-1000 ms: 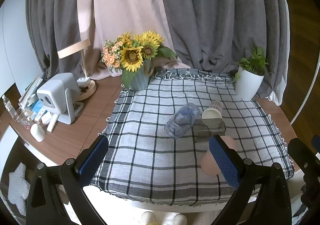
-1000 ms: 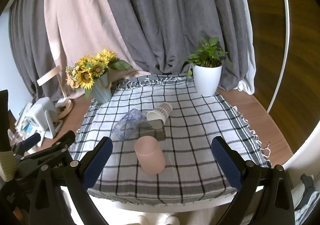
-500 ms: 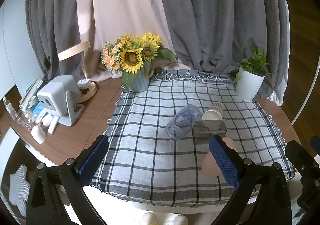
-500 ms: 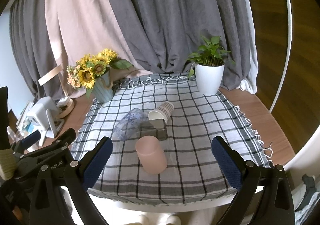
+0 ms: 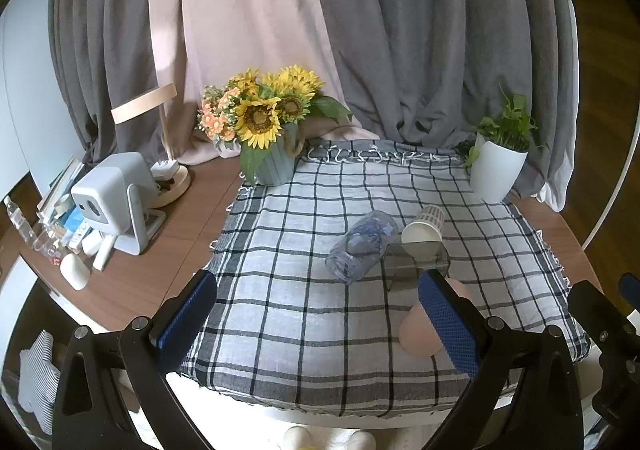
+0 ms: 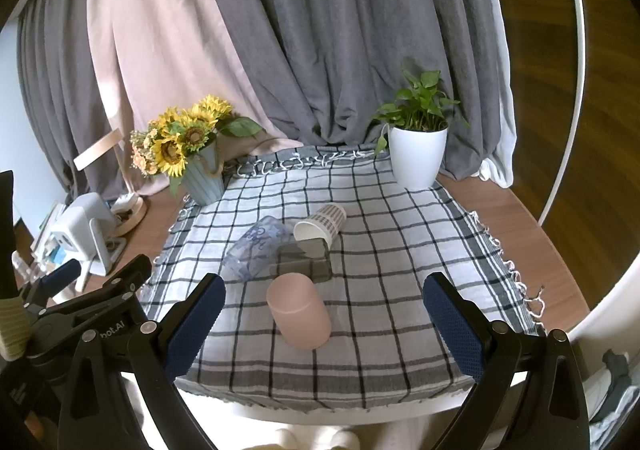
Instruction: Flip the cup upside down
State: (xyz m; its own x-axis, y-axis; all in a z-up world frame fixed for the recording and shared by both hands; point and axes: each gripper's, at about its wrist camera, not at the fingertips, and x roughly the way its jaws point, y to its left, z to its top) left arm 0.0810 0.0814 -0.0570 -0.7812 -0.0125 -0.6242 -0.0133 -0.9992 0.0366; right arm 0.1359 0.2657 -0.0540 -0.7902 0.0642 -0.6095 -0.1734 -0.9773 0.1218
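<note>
My left gripper hung above the near edge of the checked cloth, jaws spread wide, nothing between them; my right gripper likewise, jaws released and bare, hovering near the front of the cloth. Item: pink cup, lying on its side on the cloth just ahead of my right jaws, closed base toward the camera; in the left view it showed partly behind my right-hand pad. Item: clear printed glass, on its side, just beyond the pink cup. Item: striped paper cup, on its side, mouth toward me, beside the glass. Item: dark see-through box, touching both. Item: sunflowers in a blue vase, far left corner of the cloth. Item: potted plant, far right corner. Item: white gadget on the wooden table, left of the cloth.
</note>
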